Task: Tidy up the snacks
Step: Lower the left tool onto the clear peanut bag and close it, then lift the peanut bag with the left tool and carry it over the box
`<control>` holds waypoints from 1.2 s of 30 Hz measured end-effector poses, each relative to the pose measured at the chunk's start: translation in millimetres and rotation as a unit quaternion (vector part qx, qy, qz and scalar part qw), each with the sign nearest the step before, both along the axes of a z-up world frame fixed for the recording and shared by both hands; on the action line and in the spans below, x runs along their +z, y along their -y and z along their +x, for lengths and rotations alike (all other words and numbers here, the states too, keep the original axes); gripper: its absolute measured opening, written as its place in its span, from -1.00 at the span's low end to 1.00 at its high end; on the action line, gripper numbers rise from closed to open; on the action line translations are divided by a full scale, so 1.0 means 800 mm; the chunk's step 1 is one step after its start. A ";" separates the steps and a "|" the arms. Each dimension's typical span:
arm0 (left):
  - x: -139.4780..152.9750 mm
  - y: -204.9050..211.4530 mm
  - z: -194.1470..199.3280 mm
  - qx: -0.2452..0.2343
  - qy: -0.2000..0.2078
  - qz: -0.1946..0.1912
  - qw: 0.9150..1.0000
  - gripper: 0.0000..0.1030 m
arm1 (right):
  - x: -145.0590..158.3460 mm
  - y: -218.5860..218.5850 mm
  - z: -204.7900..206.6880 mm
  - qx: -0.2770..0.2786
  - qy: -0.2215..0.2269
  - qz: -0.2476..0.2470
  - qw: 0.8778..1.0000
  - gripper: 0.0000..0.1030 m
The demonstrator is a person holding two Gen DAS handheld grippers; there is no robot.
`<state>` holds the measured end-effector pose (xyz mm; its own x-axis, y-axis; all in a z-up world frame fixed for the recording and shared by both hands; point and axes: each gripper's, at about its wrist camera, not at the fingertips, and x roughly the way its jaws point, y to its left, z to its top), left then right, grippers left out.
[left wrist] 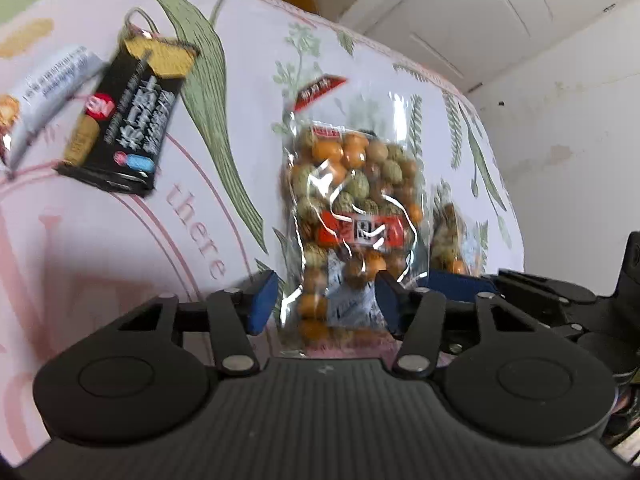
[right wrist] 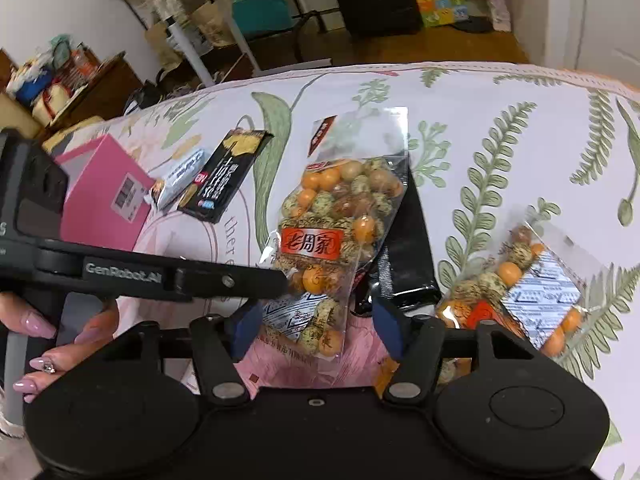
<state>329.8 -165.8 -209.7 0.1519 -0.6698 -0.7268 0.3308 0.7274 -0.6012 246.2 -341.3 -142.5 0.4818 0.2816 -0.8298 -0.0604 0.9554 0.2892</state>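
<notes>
A: Where does the left wrist camera look from?

B: From just behind its own jaws, low and close over the floral-covered bed (left wrist: 100, 264), facing a white wall.

A: And the right wrist camera?

B: Higher, tilted down across the bed (right wrist: 500, 152) toward cluttered shelves.

A: What do both views share?

B: The clear bag of coated nuts (left wrist: 352, 208) (right wrist: 332, 216), near in each, and the black snack packet (left wrist: 124, 120) (right wrist: 224, 176) farther left.
</notes>
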 end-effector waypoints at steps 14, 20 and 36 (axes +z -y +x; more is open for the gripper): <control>-0.021 -0.010 0.000 0.030 -0.079 -0.080 0.993 0.19 | -0.014 -0.031 0.003 0.024 0.005 -0.038 0.999 0.41; -0.016 0.006 -0.020 0.016 -0.056 -0.057 0.997 0.23 | -0.038 -0.056 0.001 0.046 -0.004 -0.099 0.994 0.67; 0.006 0.017 -0.049 -0.004 -0.035 -0.011 0.999 0.23 | -0.014 -0.066 -0.021 0.027 -0.009 -0.090 0.996 0.38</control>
<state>290.7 -179.4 -204.8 0.0957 -0.6869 -0.7205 0.2930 0.7112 -0.6391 229.7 -288.7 -153.5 0.4551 0.1531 -0.8772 -0.1100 0.9872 0.1152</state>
